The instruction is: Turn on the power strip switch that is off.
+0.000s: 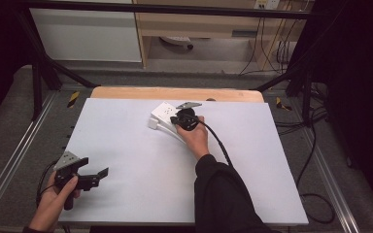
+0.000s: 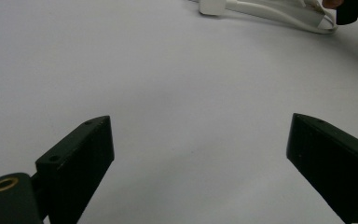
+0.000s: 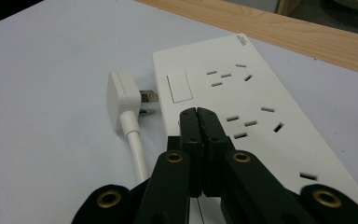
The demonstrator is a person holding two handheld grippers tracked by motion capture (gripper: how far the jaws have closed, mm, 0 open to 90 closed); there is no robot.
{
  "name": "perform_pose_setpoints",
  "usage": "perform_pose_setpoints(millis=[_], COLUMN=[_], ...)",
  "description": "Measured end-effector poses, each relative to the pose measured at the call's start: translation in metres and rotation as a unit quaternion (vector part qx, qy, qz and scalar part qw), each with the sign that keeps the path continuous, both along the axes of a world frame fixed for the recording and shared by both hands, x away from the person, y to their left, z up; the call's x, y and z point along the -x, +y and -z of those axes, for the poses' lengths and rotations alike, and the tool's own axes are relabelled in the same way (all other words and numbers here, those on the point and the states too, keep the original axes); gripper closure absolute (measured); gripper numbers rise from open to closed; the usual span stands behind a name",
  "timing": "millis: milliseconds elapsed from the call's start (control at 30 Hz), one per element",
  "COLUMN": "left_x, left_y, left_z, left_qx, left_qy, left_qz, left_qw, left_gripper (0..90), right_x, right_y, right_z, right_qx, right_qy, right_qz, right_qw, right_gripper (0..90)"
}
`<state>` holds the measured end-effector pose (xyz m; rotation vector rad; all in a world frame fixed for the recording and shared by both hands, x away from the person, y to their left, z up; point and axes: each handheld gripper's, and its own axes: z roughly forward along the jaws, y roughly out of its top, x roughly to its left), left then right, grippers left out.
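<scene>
Right gripper view showed the right tongs (image 3: 199,114) pinched shut and empty over the power strip (image 3: 261,112) on the table (image 3: 42,93) — a downward press there might skid it into the plug (image 3: 121,100).

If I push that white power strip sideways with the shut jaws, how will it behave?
The power strip looks rigid and flat, so it will probably slide rather than tip. Its smooth casing on the smooth white table may skid easily. The attached white cable looks bendy, so it and the plug will likely trail or swing behind.
</scene>
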<state>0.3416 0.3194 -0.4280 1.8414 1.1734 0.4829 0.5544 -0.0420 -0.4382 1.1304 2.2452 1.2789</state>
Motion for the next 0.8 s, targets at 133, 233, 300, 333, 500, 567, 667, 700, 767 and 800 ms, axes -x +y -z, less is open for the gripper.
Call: perform_pose_setpoints(millis=[133,233,300,333,500,567,667,700,767,800], left_x=[0.0000,0.0000,0.0000,0.0001,0.0001,0.0002,0.0003,0.0004,0.0004,0.0003], left_y=[-0.0001,0.0000,0.0000,0.0000,0.0000,-0.0002,-0.0003,-0.0004,-0.0003,-0.0004], left_z=[0.0001,0.0001,0.0001,0.0000,0.0000,0.0000,-0.0001,-0.0001,-0.0001,0.0000], left_qx=[0.000,0.000,0.000,0.000,0.000,-0.001,-0.001,-0.001,-0.002,-0.003], left_qy=[0.000,0.000,0.000,0.000,0.000,-0.001,-0.001,-0.001,0.001,0.001], left_qz=[0.000,0.000,0.000,0.000,0.000,0.000,0.001,0.001,0.002,0.002], left_qw=[1.0000,1.0000,1.0000,1.0000,1.0000,1.0000,1.0000,1.0000,1.0000,1.0000], left_gripper=[7.5,7.5,7.5,7.5,7.5,7.5,7.5,7.5,7.5,7.5], right_x=[0.0004,0.0006,0.0007,0.0008,0.0011,0.0009,0.0008,0.0006,0.0001,-0.0003], right_y=[0.0012,0.0015,0.0016,0.0015,0.0006,0.0002,0.0002,-0.0001,-0.0009,-0.0014], right_z=[0.0015,0.0026,0.0028,0.0030,0.0034,0.0036,0.0034,0.0033,0.0038,0.0041], right_qx=[0.005,0.004,0.005,0.004,0.001,0.001,0.002,0.002,-0.002,-0.005], right_qy=[0.000,-0.002,-0.003,-0.003,-0.003,-0.004,-0.003,-0.001,-0.002,-0.001], right_qz=[-0.001,0.001,0.001,0.002,0.004,0.004,0.005,0.004,0.005,0.005], right_qw=[1.0000,1.0000,1.0000,1.0000,1.0000,1.0000,1.0000,1.0000,1.0000,1.0000], right_gripper=[90.0,90.0,90.0,90.0,90.0,90.0,90.0,90.0,90.0,90.0])
